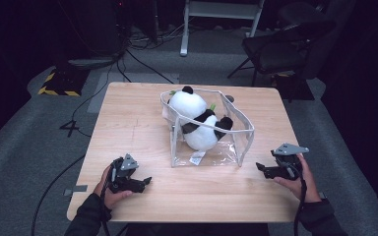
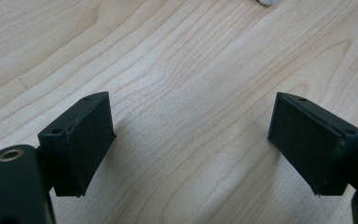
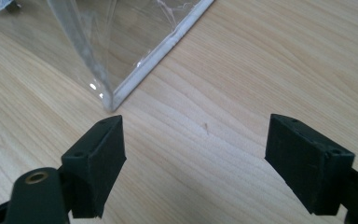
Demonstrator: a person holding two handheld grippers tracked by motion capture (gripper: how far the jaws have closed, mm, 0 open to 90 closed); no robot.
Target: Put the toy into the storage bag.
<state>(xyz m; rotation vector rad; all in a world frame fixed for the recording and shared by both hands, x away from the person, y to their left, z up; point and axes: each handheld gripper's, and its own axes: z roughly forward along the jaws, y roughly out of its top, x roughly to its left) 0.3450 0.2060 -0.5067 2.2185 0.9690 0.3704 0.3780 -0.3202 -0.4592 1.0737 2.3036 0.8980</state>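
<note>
The clear bag (image 1: pixel 209 132) stands open-topped in the middle of the worktop (image 1: pixel 128 128), with the panda (image 1: pixel 199 120) lying inside it, head toward the far left corner and body toward the near right. The bag's long axis runs from near to far, skewed slightly to the right at the near end.

The right gripper (image 1: pixel 268 169) is the nearer of the two: it rests near the worktop's right edge, just beside the bag's near right corner, and points left toward it. In the right gripper view that white-trimmed corner (image 3: pixel 109 103) sits just ahead of the left jaw, apart from it, with the trim running up and away to the right. Its jaws are spread wide and hold nothing.

The left gripper (image 1: pixel 140 183) lies on the near left part of the worktop, well apart from the bag, which is ahead of it and to its right. It points right, along the near edge. In the left gripper view (image 2: pixel 191 140) bare wood lies between and ahead of the jaws, which are likewise spread wide and empty.

Both hands rest low, wrists close to the worktop's near edge, palms wrapped round the grips. Judging by this layout, the right hand would need only a short reach to the bag's rim, and the left a longer swing inward.
</note>
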